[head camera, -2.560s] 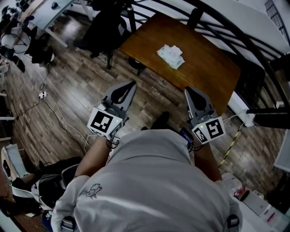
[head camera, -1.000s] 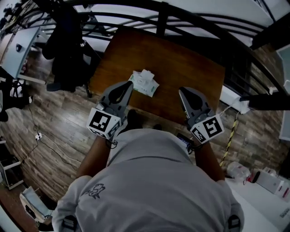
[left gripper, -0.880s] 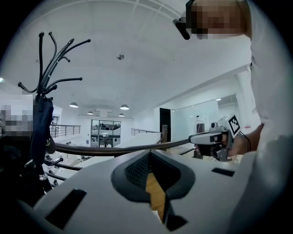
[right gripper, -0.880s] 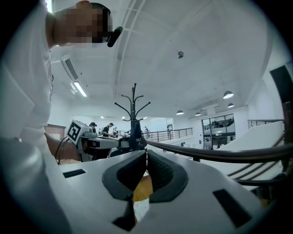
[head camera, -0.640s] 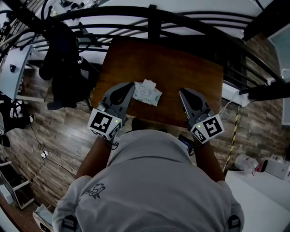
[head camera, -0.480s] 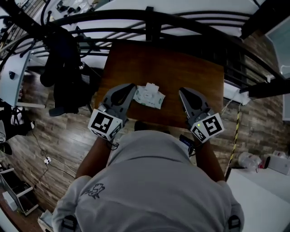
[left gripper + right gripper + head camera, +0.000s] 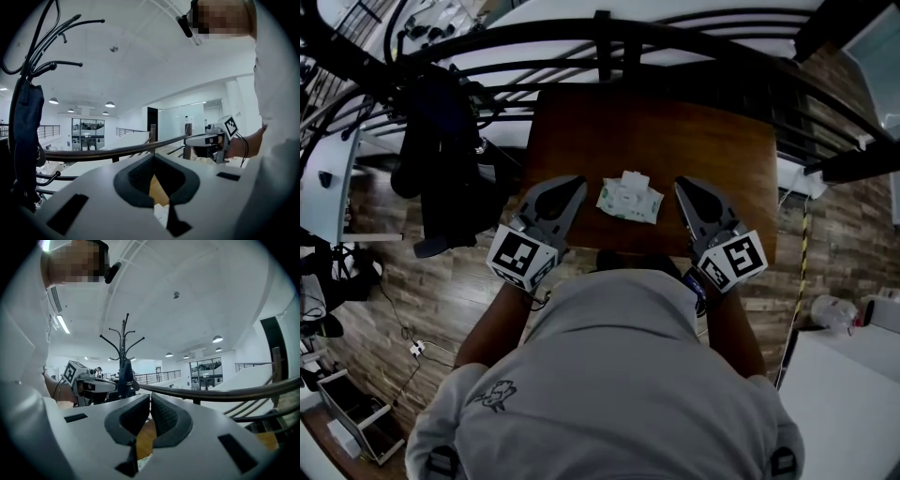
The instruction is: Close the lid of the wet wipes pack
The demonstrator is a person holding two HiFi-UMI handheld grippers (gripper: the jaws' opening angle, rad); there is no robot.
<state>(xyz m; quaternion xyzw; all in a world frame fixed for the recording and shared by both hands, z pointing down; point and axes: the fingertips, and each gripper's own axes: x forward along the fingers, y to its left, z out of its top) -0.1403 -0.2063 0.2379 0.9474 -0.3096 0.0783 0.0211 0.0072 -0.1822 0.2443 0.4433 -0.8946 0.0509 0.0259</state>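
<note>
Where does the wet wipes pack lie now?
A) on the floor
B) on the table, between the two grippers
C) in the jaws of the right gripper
B: the head view shows the wipes pack on the table, with the left gripper and the right gripper at its sides.

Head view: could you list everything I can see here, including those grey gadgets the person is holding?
table: one, brown wood, centre, in front of the railing
wet wipes pack: one, white and pale green, on the table's near side, between the two grippers
railing: one, black, curving behind the table
coat stand: one, black, dark garment hanging on it, left of the table
floor: wood planks, around the table
left gripper: one, grey with a black-and-white marker cube, jaws together, empty, left of the pack
right gripper: one, grey with a marker cube, jaws together, empty, right of the pack
person: one, white shirt, bottom of the view, a gripper in each hand
</note>
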